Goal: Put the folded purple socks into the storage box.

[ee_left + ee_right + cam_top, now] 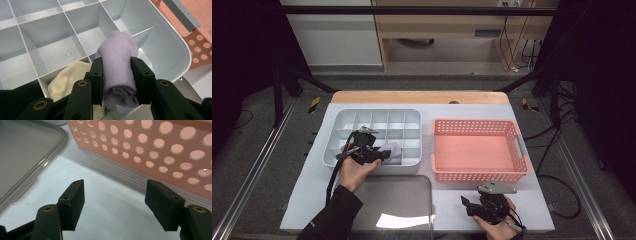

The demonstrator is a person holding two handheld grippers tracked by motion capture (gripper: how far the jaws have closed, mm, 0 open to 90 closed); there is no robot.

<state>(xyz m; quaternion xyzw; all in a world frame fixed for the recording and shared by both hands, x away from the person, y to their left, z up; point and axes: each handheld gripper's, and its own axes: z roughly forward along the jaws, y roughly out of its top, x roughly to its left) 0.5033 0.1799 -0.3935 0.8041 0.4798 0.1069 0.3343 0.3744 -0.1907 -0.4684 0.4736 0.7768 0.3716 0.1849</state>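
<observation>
High view: left gripper (384,154) squeezes a purple cloth (117,72) over the tray's (343,116) near right; right gripper (113,205) gapes wide, holding nothing.

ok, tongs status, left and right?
Left tongs: shut on the rolled lilac cloth over the grey divided tray.
Right tongs: open, holding nothing.

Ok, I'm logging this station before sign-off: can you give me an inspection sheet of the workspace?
Surface: white table top with wooden far edge.
Job's things: lilac rolled cloth over the grey divided tray; cream cloth in a compartment.
Clutter: pink perforated basket, clear lid lying flat.
Grippers: left claw clamps the lilac cloth; right claw open, holding nothing.
Cables: black lead from the left claw; more on the floor, right.
Surroundings: dark frame, wooden furniture behind.
</observation>
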